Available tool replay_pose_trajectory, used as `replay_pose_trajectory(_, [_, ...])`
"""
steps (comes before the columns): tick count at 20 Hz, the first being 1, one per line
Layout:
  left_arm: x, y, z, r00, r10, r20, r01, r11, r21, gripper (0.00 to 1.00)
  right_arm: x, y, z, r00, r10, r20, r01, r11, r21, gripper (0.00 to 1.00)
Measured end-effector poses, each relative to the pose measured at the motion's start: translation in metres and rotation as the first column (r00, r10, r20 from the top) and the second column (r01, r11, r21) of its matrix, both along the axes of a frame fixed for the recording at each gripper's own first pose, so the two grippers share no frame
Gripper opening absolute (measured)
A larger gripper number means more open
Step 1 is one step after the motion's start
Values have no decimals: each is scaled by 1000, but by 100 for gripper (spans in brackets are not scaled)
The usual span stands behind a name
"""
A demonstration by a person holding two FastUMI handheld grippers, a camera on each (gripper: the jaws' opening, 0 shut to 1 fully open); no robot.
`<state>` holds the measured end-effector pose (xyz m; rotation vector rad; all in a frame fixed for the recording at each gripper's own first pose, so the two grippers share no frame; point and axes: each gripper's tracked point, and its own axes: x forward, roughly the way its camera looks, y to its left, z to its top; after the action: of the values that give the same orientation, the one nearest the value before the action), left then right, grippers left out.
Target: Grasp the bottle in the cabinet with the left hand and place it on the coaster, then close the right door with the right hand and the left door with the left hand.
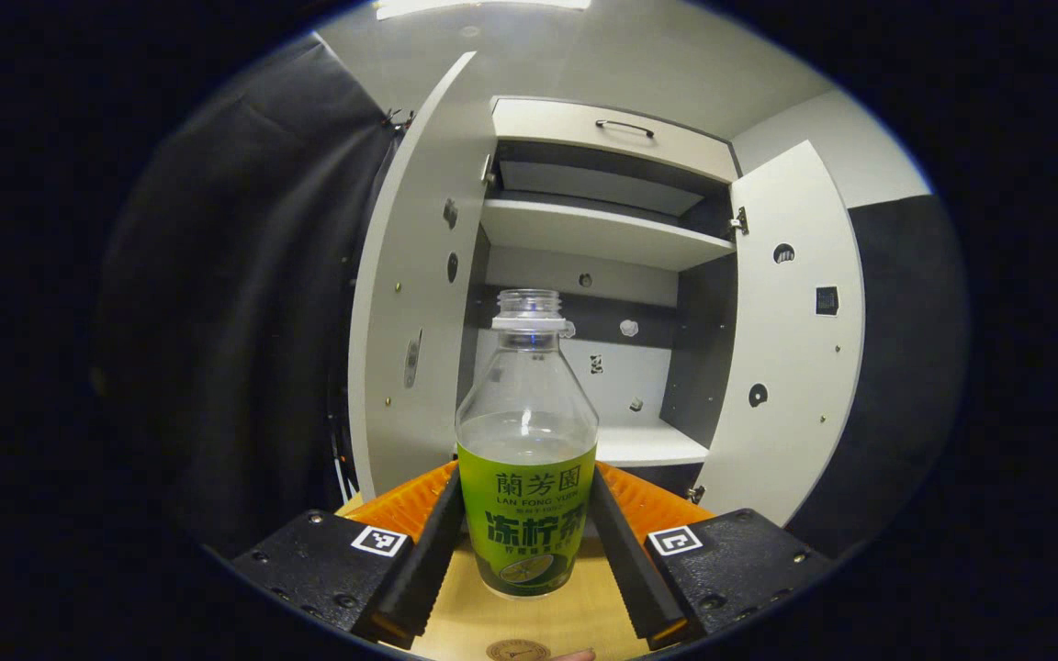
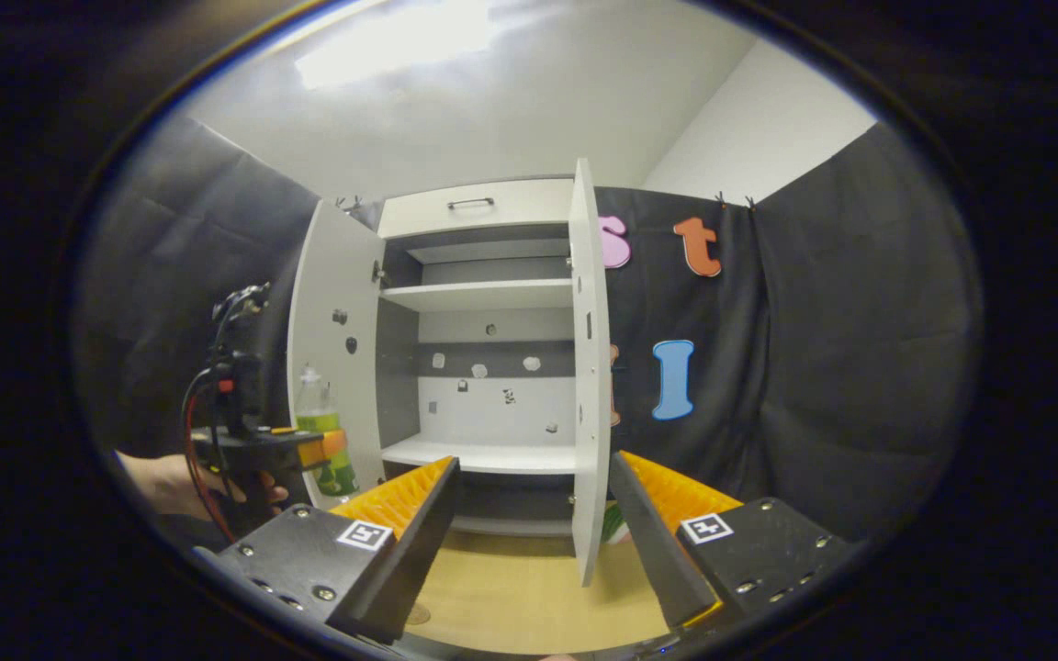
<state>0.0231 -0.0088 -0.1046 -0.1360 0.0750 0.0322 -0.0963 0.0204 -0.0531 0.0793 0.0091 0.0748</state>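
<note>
Bottle: a clear plastic bottle [image 1: 527, 450] with a green label and no cap stands upright between the two fingers of the left claw [image 1: 527, 551], out in front of the cabinet and above the counter.
Left claw: its fingers [image 1: 433, 542] close on the labelled lower half of the bottle from both sides, pinching it; the neck and shoulders rise well above the fingertips.
Bottle height: whether its base touches the counter [image 1: 529, 624] or hangs just above it, I cannot tell.
Coaster: a small round disc [image 1: 518, 650] lies on the counter at the bottom edge of the left gripper view, nearer the camera than the bottle's base.
Cabinet: it stands open behind the bottle, with the left door [image 1: 410, 321] and the right door [image 1: 791, 340] both swung wide and the lower shelf [image 1: 648, 445] bare.
From the other side: in the right gripper view the left claw [image 2: 332, 447] shows by the left door, a hand [image 2: 162, 482] gripping its handle, the bottle [image 2: 322, 441] upright in it.
Right claw: it [image 2: 534, 514] is spread wide with nothing between its fingers, facing the cabinet, the edge of the right door [image 2: 587, 367] straight ahead of it.
</note>
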Motion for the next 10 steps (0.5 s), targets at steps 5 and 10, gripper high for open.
replay_pose_trajectory(5, [-7,7,-78,998,-8,-61,11,999,44,81,18,21,0,998,50,43,-51,998,26,99])
replay_pose_trajectory(10, [-21,-15,-176,981,-100,-167,117,989,93,81,43,37,-4,998,62,19,-62,998,19,98])
